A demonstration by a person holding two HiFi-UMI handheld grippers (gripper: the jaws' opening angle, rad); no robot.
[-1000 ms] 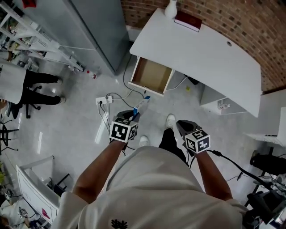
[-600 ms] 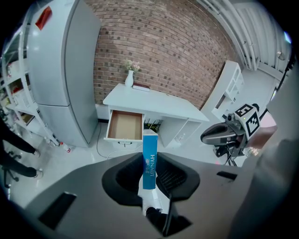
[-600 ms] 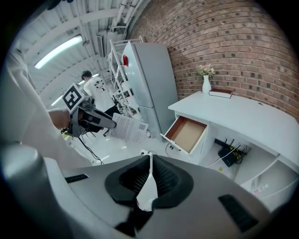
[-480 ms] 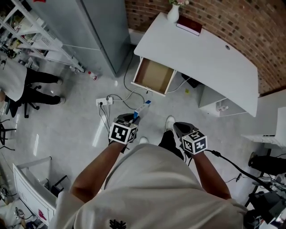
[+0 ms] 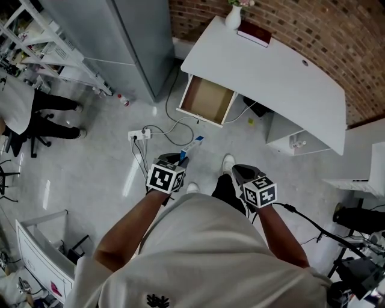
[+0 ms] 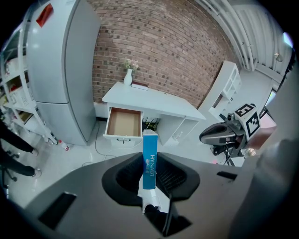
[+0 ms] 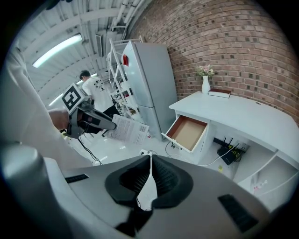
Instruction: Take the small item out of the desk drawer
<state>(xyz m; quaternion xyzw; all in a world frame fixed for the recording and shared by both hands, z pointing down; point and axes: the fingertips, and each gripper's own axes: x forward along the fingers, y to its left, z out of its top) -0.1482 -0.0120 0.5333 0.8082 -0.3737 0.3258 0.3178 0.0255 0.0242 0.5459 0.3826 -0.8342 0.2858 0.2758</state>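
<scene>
A small blue and white box (image 6: 149, 158) stands upright between the jaws of my left gripper (image 6: 150, 176), which is shut on it. In the head view the box (image 5: 192, 144) sticks out ahead of the left gripper (image 5: 182, 158), above the floor and well short of the desk. The white desk (image 5: 264, 66) stands against the brick wall with its drawer (image 5: 207, 100) pulled out, and the wooden bottom looks bare. My right gripper (image 5: 236, 171) hangs beside my right leg. Its jaws are together with nothing between them (image 7: 150, 179). The right gripper view also shows the box (image 7: 130, 130).
A tall grey cabinet (image 5: 120, 36) stands left of the desk. A power strip (image 5: 139, 135) and cables lie on the floor between me and the drawer. A person (image 5: 36, 114) sits at far left. A vase (image 5: 233, 17) and a red book (image 5: 253, 33) are on the desk.
Both grippers hold nearly the same pose, the box still in the left one. The head view has shifted a little, and the right gripper has drifted slightly left.
</scene>
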